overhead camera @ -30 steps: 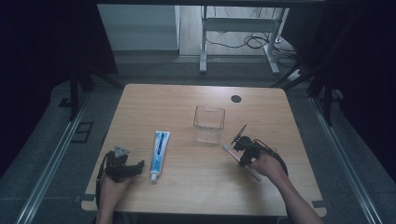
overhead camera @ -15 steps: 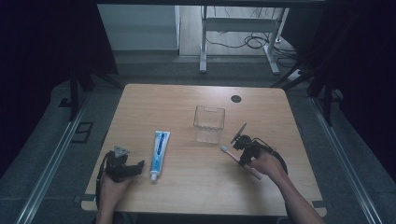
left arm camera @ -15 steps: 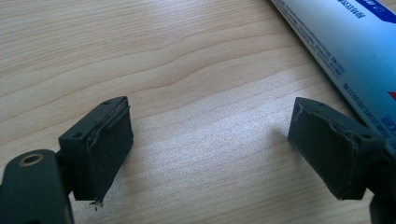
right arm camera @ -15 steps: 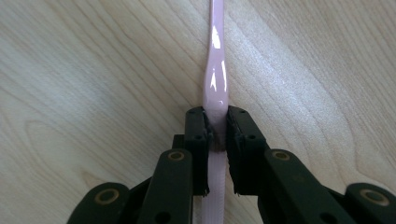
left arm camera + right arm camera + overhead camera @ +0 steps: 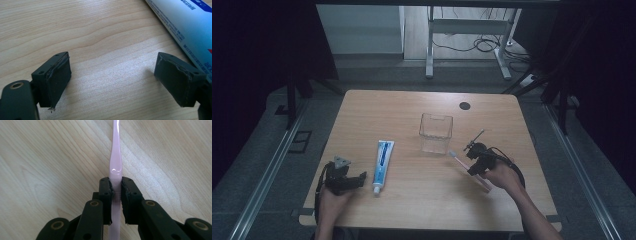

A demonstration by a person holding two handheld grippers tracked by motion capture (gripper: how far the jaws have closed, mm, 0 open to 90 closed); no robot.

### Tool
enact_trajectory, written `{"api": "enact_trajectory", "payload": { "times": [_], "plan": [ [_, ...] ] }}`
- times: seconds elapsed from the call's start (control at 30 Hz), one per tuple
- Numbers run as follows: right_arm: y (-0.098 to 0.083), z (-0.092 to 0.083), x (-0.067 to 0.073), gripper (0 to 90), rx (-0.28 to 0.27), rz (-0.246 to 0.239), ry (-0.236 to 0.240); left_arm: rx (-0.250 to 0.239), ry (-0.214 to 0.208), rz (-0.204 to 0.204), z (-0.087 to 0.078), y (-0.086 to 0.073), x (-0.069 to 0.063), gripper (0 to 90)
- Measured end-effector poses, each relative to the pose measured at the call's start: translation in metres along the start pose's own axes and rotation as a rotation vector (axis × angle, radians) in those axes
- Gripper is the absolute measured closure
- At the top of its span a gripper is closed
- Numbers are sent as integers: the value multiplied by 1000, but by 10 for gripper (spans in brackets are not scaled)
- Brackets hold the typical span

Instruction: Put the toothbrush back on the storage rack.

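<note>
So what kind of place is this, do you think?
Probably a lab or test room set up for recording: a lone wooden table boxed in by dark curtains, metal floor rails, and loose cables beyond.

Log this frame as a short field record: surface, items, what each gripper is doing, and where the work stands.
surface: wooden table
held item: pink toothbrush, handle clamped, head toward the cup
right gripper: shut on the toothbrush
left gripper: open, nothing between its jaws, low over the table beside the toothpaste tube
toothpaste tube: lying flat, cap toward the person
clear cup: upright, looks empty, near the table's middle
stage: toothbrush gripped, not yet in the cup
</note>
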State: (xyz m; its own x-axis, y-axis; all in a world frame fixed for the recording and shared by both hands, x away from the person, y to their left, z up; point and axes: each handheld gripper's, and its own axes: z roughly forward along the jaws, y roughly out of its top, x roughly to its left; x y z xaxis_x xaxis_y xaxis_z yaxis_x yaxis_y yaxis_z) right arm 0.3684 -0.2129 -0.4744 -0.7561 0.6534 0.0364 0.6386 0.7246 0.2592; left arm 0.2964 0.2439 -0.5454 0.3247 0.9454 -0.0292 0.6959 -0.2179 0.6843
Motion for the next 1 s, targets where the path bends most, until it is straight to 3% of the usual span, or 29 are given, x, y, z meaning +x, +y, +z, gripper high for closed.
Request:
{"api": "enact_trajectory", "payload": {
  "times": [0.6, 1.0],
  "plan": [
    [-16, -43, -3, 791, -203, 17, -3, 1, 0, 0, 0, 0, 0, 140],
    [-16, -63, -3, 791, -314, 16, -20, -1, 0, -2, 0, 0, 0, 140]
  ]
}}
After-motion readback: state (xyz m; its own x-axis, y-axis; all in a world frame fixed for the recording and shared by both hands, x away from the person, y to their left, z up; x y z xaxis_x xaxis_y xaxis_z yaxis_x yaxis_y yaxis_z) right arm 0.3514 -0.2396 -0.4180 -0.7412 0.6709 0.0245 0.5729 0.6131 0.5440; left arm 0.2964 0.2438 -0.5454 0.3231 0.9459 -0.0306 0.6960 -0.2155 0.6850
